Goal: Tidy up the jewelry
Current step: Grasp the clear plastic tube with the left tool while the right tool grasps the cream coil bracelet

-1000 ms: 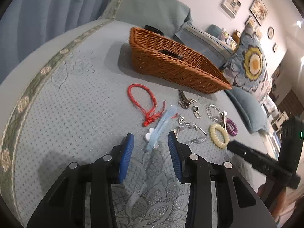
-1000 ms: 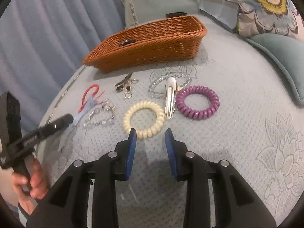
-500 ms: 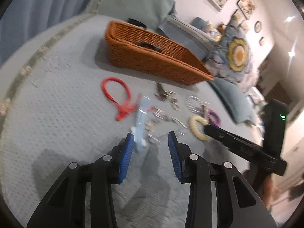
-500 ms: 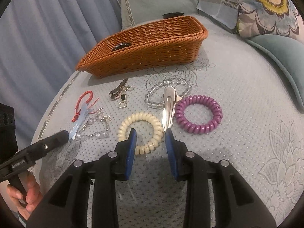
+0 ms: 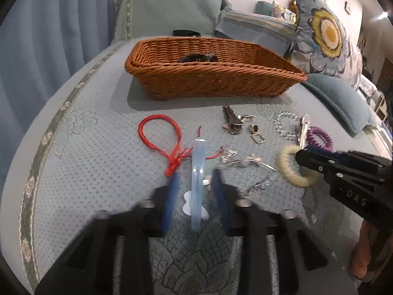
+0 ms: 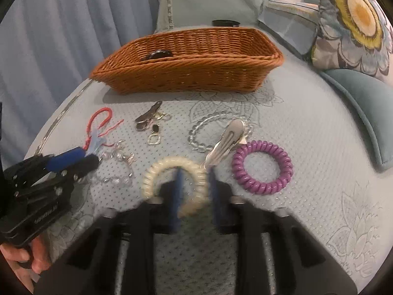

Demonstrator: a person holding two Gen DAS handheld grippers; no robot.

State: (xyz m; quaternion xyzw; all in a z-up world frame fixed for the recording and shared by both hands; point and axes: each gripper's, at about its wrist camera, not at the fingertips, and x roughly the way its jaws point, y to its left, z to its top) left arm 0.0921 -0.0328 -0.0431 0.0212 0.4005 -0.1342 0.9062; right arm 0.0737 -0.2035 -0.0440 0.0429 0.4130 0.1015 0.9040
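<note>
Jewelry lies on a pale blue bedspread before a wicker basket (image 5: 216,73), which holds one dark item (image 5: 197,57). My left gripper (image 5: 195,184) is open, its blue pads on either side of a pale blue translucent clip (image 5: 197,172) that lies on the cover. A red cord bracelet (image 5: 162,135) lies just left of it. My right gripper (image 6: 194,184) is open astride the near side of a cream coil hair tie (image 6: 157,174); its left pad is inside the ring. A silver clip (image 6: 226,140), a purple coil tie (image 6: 262,167) and a clear bead bracelet (image 6: 201,132) lie beyond.
A small metal clip with charms (image 5: 232,123), a buckle charm (image 5: 256,135) and a crystal chain (image 6: 115,169) lie mid-bed. The basket (image 6: 186,61) stands at the back. Pillows (image 5: 324,32) line the right; a blue curtain (image 5: 36,36) hangs left.
My left gripper swung back and moved forward, so the blue clip now lies between its pads. My right gripper moved forward and down onto the cream coil tie.
</note>
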